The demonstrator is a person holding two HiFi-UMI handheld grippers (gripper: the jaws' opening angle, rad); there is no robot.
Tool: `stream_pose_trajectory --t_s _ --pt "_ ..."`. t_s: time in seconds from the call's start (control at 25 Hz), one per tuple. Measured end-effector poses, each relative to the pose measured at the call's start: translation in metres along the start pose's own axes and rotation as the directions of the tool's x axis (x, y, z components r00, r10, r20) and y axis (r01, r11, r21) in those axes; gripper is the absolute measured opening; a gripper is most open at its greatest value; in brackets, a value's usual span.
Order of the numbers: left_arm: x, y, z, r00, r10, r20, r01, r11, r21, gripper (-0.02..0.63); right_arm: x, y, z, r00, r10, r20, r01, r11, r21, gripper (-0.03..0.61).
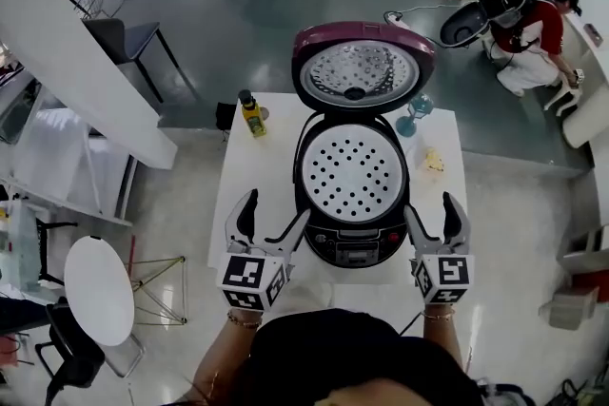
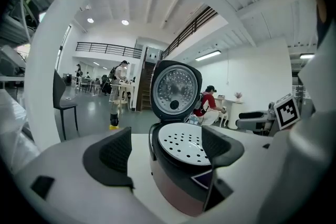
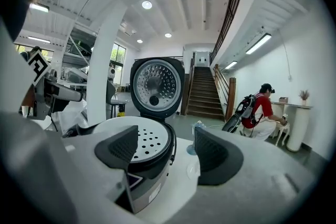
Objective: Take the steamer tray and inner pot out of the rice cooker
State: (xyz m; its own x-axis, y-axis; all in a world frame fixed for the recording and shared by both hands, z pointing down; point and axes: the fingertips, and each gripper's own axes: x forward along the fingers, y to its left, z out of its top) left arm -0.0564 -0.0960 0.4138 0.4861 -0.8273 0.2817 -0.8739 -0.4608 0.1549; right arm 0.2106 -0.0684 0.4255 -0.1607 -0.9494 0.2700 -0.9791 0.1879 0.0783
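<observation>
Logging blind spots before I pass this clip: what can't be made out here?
Inner pot: covered by the steamer tray, every view.
Control panel print: too small, head view.
Pale item on the table: too small to identify, head view.

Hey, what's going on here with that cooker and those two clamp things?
A person at a white table holds a two-jaw gripper in each hand. The left gripper and right gripper flank an open rice cooker, one on each side, both with jaws apart and holding nothing. The lid is up, and the perforated steamer tray sits inside, untouched. Nothing has been lifted out yet.
</observation>
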Motion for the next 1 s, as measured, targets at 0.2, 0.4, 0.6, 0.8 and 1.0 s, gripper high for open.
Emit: stream_pose_trajectory --t_s 0.2,0.4,0.6,0.8,1.0 --pt "0.027 0.015 -0.001 0.999 -0.014 -0.036 0.015 1.000 0.021 0.399 0.034 0.004 -0.005 0.998 0.029 -0.061 -0.028 0.999 0.015 0.339" --pt "0.066 0.021 -0.026 0.973 -0.046 -0.225 0.046 0.999 -0.005 0.398 0.063 0.004 -0.019 0.970 0.045 -0.241 -0.067 0.994 -0.084 0.339" --pt "0.097 0.020 -0.024 0.948 -0.042 -0.315 0.064 0.996 0.060 0.399 0.092 0.004 -0.021 0.930 0.055 -0.363 -0.130 0.974 -0.184 0.339" --pt "0.120 0.014 -0.028 0.914 -0.039 -0.405 0.103 0.985 0.138 0.398 0.127 0.012 -0.021 0.879 0.078 -0.470 -0.237 0.927 -0.290 0.339" --pt "0.142 0.009 -0.043 0.860 -0.028 -0.510 0.151 0.968 0.202 0.398 0.152 0.014 -0.040 0.816 0.056 -0.575 -0.311 0.881 -0.356 0.339"
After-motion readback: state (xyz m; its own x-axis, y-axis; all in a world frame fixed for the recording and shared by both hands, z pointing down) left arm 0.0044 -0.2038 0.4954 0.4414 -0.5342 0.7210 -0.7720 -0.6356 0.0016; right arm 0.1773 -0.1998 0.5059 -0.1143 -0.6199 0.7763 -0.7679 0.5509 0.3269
